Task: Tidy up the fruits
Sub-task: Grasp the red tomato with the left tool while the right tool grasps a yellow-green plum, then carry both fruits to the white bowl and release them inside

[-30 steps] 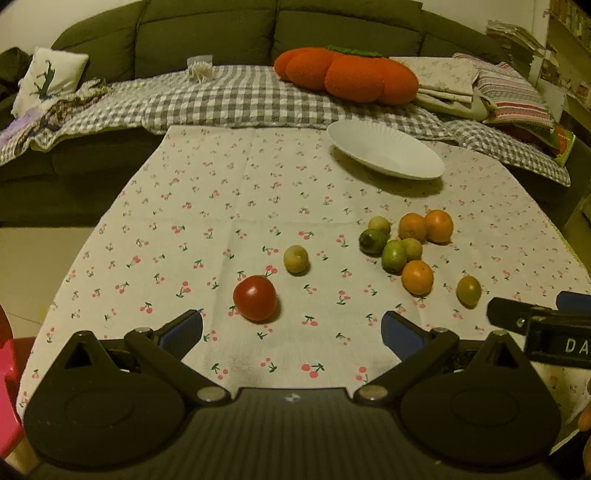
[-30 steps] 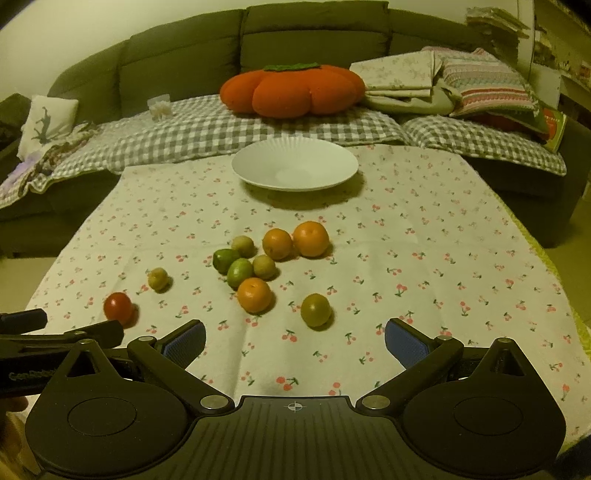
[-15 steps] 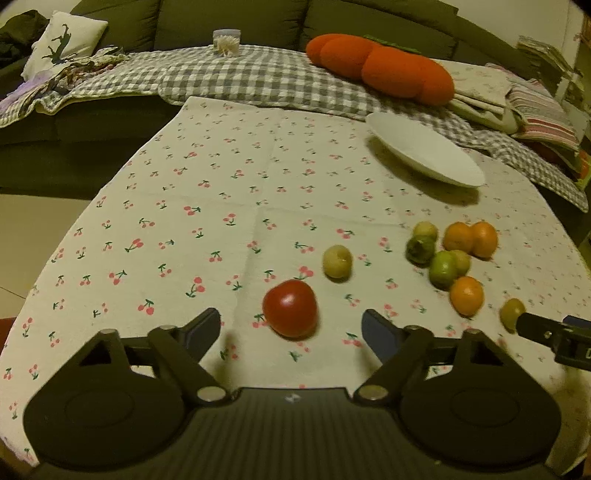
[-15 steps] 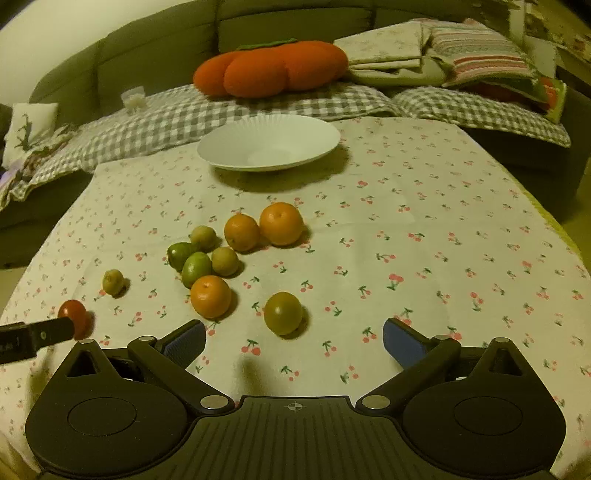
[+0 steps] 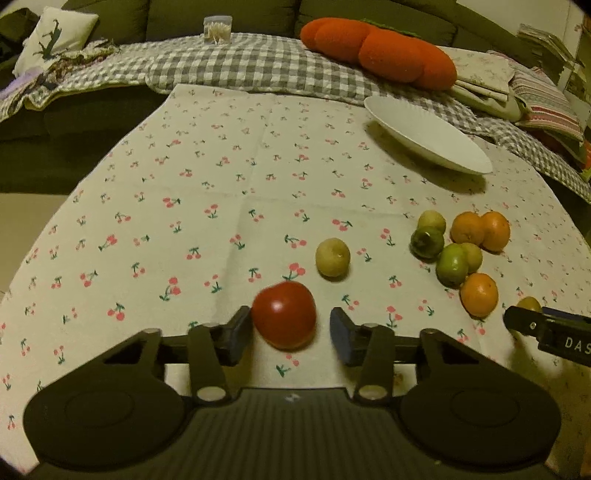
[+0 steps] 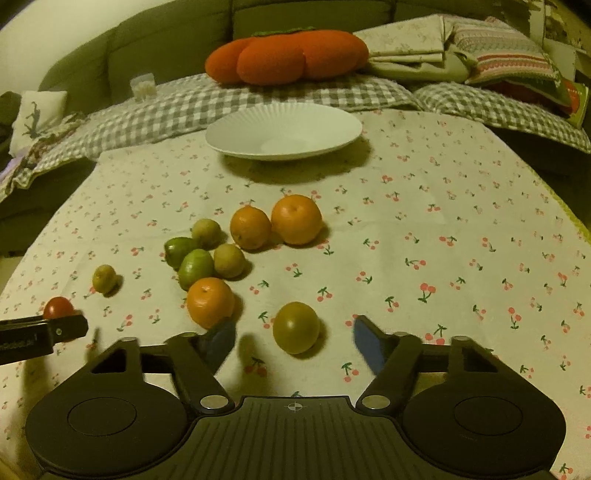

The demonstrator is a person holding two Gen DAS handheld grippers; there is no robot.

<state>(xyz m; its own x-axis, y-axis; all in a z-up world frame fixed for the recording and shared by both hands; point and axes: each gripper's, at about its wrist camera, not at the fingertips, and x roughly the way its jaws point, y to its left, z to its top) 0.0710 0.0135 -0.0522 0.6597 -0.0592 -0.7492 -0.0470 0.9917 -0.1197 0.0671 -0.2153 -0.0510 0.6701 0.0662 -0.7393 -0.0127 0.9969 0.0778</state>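
My left gripper point(image 5: 290, 334) is open around a red tomato point(image 5: 284, 315) on the cherry-print tablecloth; its left pad touches or nearly touches the tomato, the right pad stands apart. My right gripper point(image 6: 293, 341) is open with a yellow-green fruit point(image 6: 296, 326) between its fingers, not touching. A cluster of oranges point(image 6: 295, 219) and small green fruits point(image 6: 195, 263) lies beyond it, with one orange point(image 6: 209, 302) close to the left finger. A lone yellowish fruit point(image 5: 332, 257) lies past the tomato. An empty white plate point(image 6: 283, 131) sits at the table's far side.
A sofa with a grey checked blanket point(image 5: 236, 70), an orange pumpkin cushion point(image 6: 288, 55) and folded cloths point(image 6: 406, 40) runs behind the table. A small clear container point(image 5: 218, 29) stands on the blanket. The table's right edge point(image 6: 565, 206) drops off.
Both grippers have moved forward and down. The left one now has the tomato between its narrowed fingers; the right one has come up around the yellow-green fruit.
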